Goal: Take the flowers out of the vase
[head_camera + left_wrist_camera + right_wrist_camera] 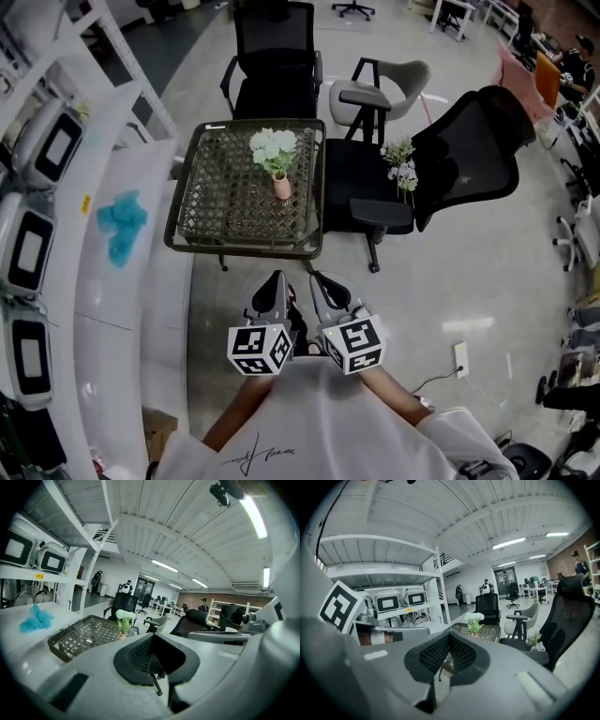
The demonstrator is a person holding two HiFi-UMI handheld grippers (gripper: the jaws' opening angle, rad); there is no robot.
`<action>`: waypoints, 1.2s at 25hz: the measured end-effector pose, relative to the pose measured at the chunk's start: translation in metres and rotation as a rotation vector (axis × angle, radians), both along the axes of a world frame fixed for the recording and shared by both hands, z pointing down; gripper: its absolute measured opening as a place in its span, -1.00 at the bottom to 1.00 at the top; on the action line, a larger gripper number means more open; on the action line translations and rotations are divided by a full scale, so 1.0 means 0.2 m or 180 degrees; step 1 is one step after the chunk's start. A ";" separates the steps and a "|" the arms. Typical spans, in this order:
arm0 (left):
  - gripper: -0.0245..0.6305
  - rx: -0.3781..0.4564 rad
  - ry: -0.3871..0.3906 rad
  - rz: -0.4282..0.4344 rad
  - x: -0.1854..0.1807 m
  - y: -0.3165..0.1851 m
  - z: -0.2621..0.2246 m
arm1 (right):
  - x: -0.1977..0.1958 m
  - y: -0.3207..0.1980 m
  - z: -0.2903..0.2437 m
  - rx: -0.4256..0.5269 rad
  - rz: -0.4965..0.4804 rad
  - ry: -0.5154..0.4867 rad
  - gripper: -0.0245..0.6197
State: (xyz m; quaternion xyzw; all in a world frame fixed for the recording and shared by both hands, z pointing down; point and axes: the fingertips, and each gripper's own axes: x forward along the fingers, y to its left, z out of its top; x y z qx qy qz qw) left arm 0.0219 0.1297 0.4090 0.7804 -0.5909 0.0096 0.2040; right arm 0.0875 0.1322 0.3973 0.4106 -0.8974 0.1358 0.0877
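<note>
White flowers (273, 145) stand in a small pink vase (281, 187) on the far middle of a dark lattice-topped table (216, 202). My left gripper (275, 281) and right gripper (319, 281) hang side by side in front of the table's near edge, well short of the vase, both shut and empty. The left gripper view has its jaws (152, 637) closed, with the flowers (124, 616) small and far ahead. From the right gripper (449, 637) the flowers (474, 617) also stand far off, above its closed jaws.
A second small bunch of flowers (401, 167) lies on the seat of a black office chair (375, 187) right of the table. More chairs (274, 56) stand behind it. White shelving with appliances (47, 150) and a blue cloth (122, 223) runs along the left.
</note>
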 end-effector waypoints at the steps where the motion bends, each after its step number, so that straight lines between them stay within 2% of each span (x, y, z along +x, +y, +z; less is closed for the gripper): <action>1: -0.93 -0.0015 0.0028 -0.0006 -0.01 -0.03 0.00 | -0.01 -0.03 0.00 -0.0009 0.0000 0.0006 -0.91; 19: -0.93 -0.0104 -0.0010 0.0234 -0.23 -0.66 0.02 | -0.26 -0.62 0.03 -0.0137 0.0166 0.0004 -0.91; 30: -0.93 -0.0138 0.0012 0.0268 -0.34 -0.89 0.06 | -0.36 -0.84 0.08 -0.0230 0.0207 0.0041 -0.91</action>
